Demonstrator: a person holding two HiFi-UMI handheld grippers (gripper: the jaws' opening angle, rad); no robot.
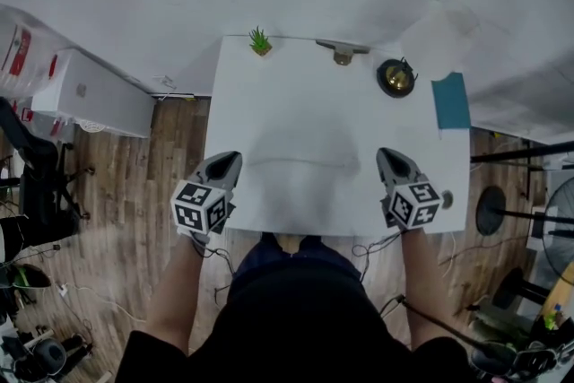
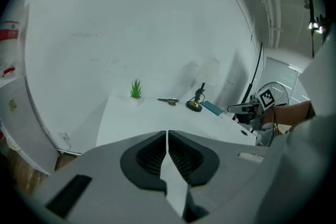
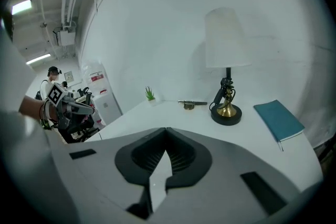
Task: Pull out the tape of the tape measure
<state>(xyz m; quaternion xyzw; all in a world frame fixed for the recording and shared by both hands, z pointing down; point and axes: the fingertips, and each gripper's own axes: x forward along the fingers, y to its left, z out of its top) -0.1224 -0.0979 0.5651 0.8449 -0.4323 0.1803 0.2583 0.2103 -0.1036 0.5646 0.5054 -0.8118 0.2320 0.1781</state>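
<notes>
The tape measure is a small metallic-looking object with a short strip sticking out to its left, lying at the far edge of the white table. It also shows far off in the left gripper view, tape measure, and in the right gripper view, tape measure. My left gripper hovers over the near left edge of the table, shut with nothing in it. My right gripper sits over the near right part, also shut and empty. Both are well short of the tape measure. The closed tips show as left gripper and right gripper.
A small green plant stands at the far left corner. A lamp with a brass base and a teal notebook are at the far right. A white cabinet is left of the table and a fan on the floor at right.
</notes>
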